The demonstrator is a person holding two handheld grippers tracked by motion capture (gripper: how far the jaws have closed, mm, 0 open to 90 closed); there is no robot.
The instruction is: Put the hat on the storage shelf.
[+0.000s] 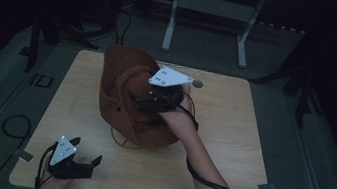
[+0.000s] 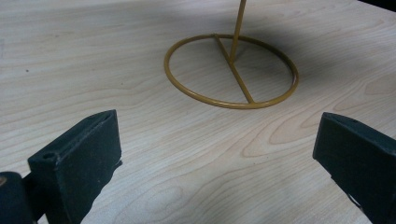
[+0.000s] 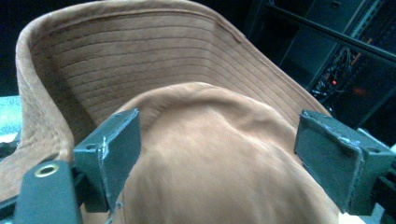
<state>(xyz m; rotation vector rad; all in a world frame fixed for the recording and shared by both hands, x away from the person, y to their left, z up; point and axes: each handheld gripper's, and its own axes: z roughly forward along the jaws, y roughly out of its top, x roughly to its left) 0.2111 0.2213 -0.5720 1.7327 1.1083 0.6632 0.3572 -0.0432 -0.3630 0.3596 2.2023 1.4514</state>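
Observation:
A brown suede hat [image 1: 126,93] hangs on a thin yellow wire stand [image 1: 124,141] at the middle of the wooden table [image 1: 241,135], its wide brim turned up. My right gripper [image 1: 143,101] sits over the hat, open. In the right gripper view its jaws [image 3: 217,135] stand wide on either side of the rounded crown [image 3: 219,186], with the brim [image 3: 140,51] rising behind. My left gripper [image 1: 86,150] rests near the table's front left corner, open, with nothing between its pads [image 2: 217,144]. Ahead of it lies the stand's ring base [image 2: 231,70].
Beyond the table's far edge stand the grey legs of a metal frame [image 1: 169,24]. A black cable [image 1: 15,127] loops on the grey floor to the left. Bare wood lies to the right of the hat and along the front edge.

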